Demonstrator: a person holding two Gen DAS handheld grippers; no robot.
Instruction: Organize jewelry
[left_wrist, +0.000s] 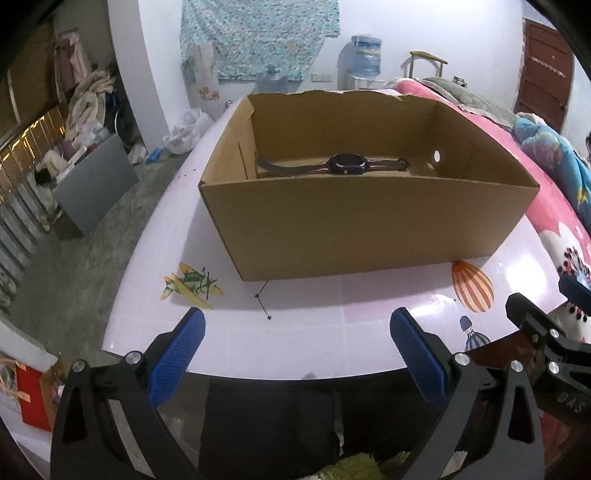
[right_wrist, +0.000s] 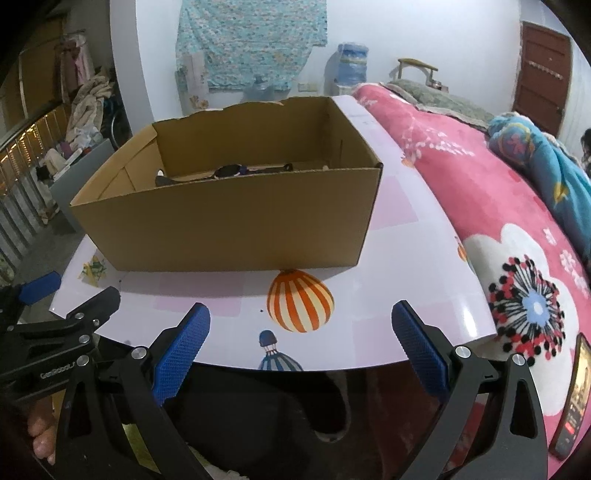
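Note:
An open cardboard box (left_wrist: 362, 229) stands on a white table (left_wrist: 314, 332) printed with balloons and a plane. A dark wristwatch (left_wrist: 345, 164) lies flat on the box floor; it also shows in the right wrist view (right_wrist: 231, 171) inside the box (right_wrist: 236, 225). A thin dark chain with small star charms (left_wrist: 263, 301) lies on the table just in front of the box's left corner. My left gripper (left_wrist: 297, 326) is open and empty over the table's near edge. My right gripper (right_wrist: 301, 323) is open and empty, beside it to the right.
A bed with a pink flowered blanket (right_wrist: 517, 236) borders the table's right side. A phone (right_wrist: 572, 398) lies on it at the near right. The floor on the left holds a grey panel (left_wrist: 96, 184) and piled clothes (left_wrist: 88, 99).

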